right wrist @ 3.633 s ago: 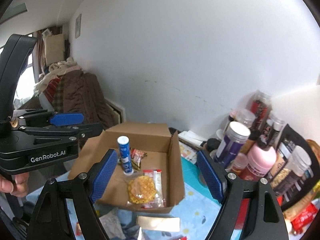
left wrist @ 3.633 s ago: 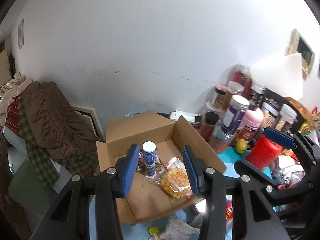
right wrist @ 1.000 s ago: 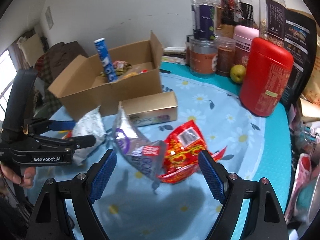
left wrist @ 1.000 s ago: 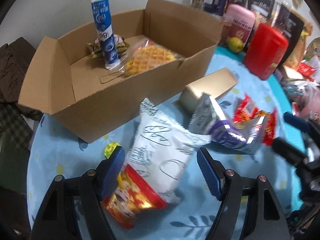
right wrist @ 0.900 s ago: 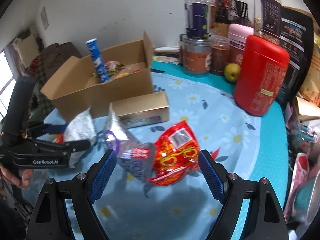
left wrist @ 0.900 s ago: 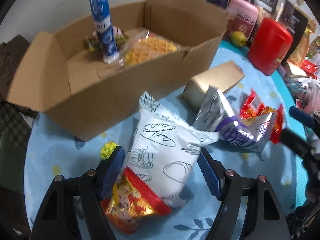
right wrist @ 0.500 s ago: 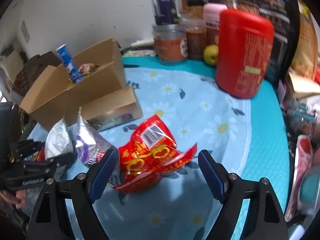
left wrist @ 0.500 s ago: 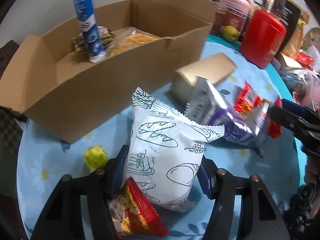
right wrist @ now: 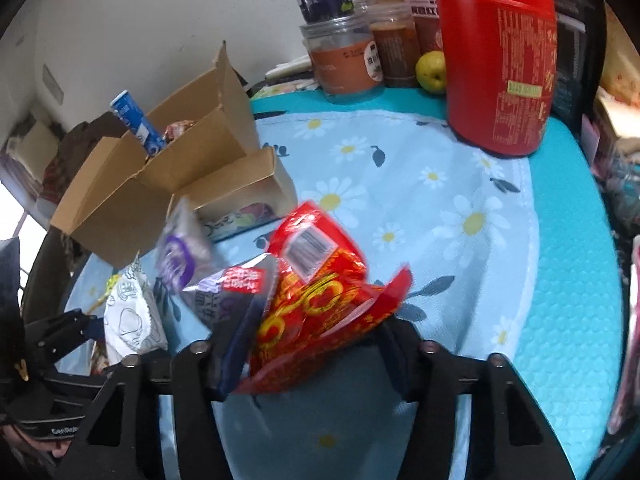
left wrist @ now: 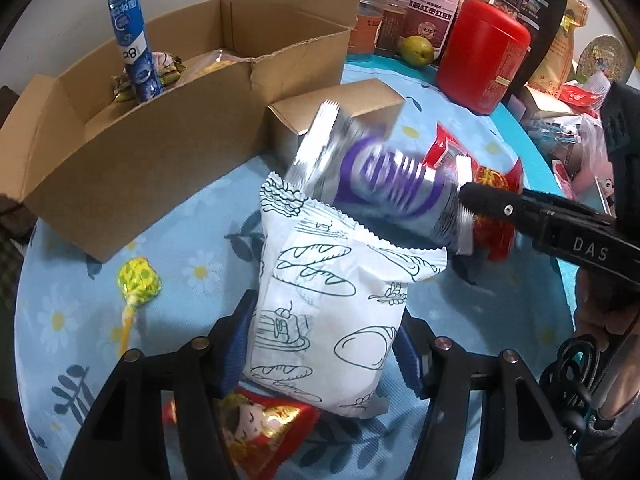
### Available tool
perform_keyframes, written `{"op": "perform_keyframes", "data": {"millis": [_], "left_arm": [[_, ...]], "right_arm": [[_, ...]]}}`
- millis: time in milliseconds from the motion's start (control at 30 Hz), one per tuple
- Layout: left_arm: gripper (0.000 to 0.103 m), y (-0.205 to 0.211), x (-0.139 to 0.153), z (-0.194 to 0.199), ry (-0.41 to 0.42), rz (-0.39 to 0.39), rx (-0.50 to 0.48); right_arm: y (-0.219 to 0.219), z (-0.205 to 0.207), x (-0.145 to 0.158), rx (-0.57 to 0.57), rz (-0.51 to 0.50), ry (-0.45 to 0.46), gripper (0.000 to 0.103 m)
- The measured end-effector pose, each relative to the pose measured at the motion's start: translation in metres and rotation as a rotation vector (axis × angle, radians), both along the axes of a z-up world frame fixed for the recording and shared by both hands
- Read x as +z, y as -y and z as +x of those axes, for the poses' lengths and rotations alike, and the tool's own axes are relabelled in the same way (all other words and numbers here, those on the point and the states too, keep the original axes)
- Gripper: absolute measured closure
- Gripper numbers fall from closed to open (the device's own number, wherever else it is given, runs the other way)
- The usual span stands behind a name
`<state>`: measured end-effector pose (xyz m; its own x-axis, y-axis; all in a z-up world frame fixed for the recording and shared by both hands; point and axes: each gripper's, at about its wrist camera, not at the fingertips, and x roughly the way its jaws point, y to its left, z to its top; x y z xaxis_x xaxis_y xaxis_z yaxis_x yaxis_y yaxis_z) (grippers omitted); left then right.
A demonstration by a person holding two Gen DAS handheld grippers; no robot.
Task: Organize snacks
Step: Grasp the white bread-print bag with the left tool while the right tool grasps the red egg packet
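I take the open cardboard box [left wrist: 160,128] as my landmark; it sits at the far left of the daisy-print cloth [left wrist: 192,240], with a blue tube [left wrist: 132,40] standing upright inside it beside some wrapped sweets. Just in front of the box a yellow lollipop [left wrist: 138,280] lies on the cloth. To the right of that, my left gripper [left wrist: 326,340] has its blue pads pressed against both sides of a white bread-print packet [left wrist: 328,300], with a red-and-gold snack bag [left wrist: 256,428] lying under it. A small gold carton [left wrist: 336,112] lies against the box's right front corner. Right of the box again, my right gripper [right wrist: 312,344] is closed in on a red snack bag [right wrist: 320,292], and a silver-and-purple packet [right wrist: 224,276] is caught against its left pad. Far right of the box, a red canister [right wrist: 500,56] stands upright, a green fruit [right wrist: 432,70] beside it.
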<state>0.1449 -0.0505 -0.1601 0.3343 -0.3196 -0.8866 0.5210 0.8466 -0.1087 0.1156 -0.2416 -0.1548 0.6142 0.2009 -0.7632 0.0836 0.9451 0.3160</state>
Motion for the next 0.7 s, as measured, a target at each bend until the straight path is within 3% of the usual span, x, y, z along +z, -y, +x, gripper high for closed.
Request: {"op": "perform_keyframes", "data": {"millis": [167, 300, 700], "left_arm": [[0.041, 0.003, 0.000, -0.014, -0.016, -0.016, -0.025], [0.041, 0.005, 0.003, -0.029, -0.028, -0.031, -0.048], [0.041, 0.003, 0.008, -0.060, -0.067, -0.079, -0.073]], "right_arm": [[-0.002, -0.017, 0.012, 0.018, -0.027, 0.014, 0.062], [0.002, -0.033, 0.015, 0.020, 0.010, 0.000, 0.070], [0.007, -0.087, 0.013, 0.013, 0.083, -0.078, 0.070]]}}
